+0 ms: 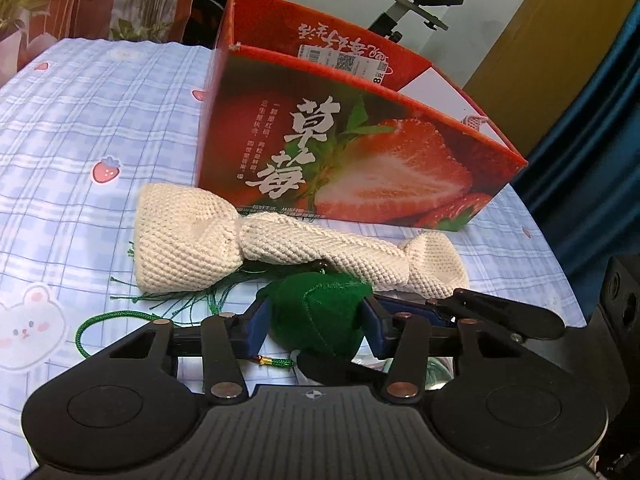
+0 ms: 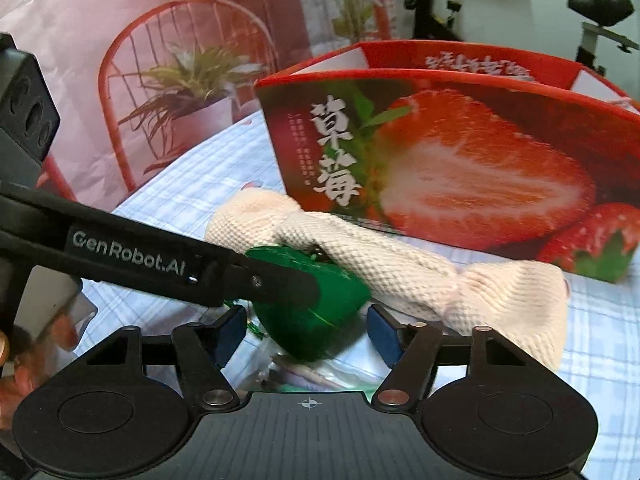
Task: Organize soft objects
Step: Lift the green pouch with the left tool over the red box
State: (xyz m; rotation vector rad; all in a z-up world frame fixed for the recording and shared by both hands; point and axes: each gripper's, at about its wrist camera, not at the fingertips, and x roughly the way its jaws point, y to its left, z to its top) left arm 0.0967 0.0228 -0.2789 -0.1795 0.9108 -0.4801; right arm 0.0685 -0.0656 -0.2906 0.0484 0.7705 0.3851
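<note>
A green felt pouch (image 1: pixel 316 312) lies on the checked cloth, with my left gripper (image 1: pixel 316 322) shut on it, blue pads pressed into both sides. My right gripper (image 2: pixel 308 332) straddles the same green pouch (image 2: pixel 320 320), its pads against the flanks. The left gripper's black finger (image 2: pixel 240 272) crosses over the pouch's top left. The pouch's green cord (image 1: pixel 92 324) and tassel threads trail to the left. Just behind lies a cream knitted piece (image 1: pixel 240 248) tied in the middle, also seen as the cream knit (image 2: pixel 400 276) in the right wrist view.
An open red strawberry box (image 1: pixel 340 152) stands behind the knit, near the cloth's right edge; the same box (image 2: pixel 460 168) fills the right wrist view. A clear plastic bag (image 2: pixel 308 376) lies under the pouch. An exercise bike (image 1: pixel 420 4) and a printed backdrop stand beyond.
</note>
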